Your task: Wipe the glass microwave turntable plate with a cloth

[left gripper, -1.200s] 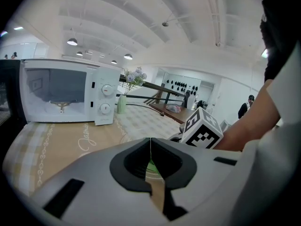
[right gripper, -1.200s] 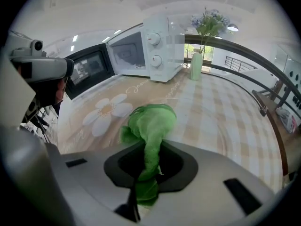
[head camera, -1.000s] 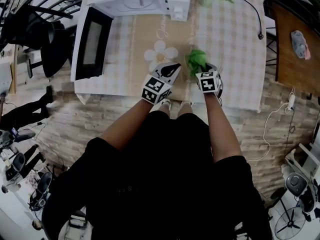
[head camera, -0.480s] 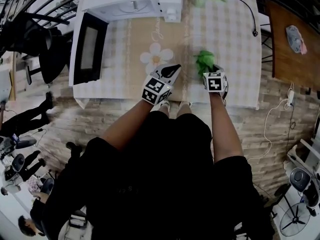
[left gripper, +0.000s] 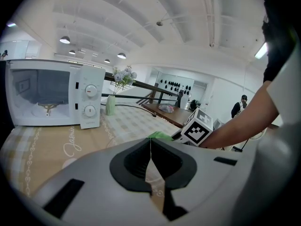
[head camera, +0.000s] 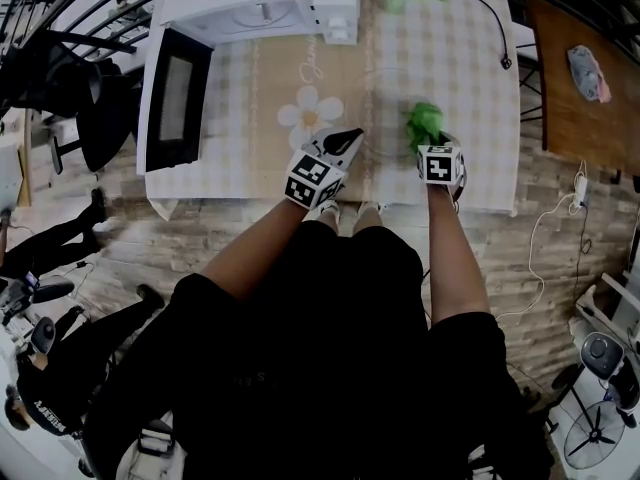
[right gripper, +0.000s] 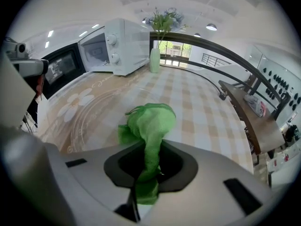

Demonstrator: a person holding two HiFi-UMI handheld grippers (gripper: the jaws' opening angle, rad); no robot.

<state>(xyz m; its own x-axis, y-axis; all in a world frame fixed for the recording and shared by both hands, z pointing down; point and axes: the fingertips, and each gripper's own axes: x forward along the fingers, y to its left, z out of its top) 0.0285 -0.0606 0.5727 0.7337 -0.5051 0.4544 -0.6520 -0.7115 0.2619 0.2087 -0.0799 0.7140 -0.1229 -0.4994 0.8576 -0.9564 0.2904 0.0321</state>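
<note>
Rightward over the last second went the right hand-held gripper (head camera: 429, 136), clenched on the green cloth (right gripper: 149, 121), whose bunched end pokes out ahead of its jaws. The glass plate (right gripper: 87, 112) lies flat on the tabletop (head camera: 470, 58) just ahead and to the left of that gripper. The left hand-held gripper (left gripper: 150, 160) has its jaws together at the plate's near left edge; the microwave (left gripper: 51, 93) stands ahead of it

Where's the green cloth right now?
In the head view, right of centre: the green cloth is clamped in the right gripper, over the table, right of the flower print.
</note>
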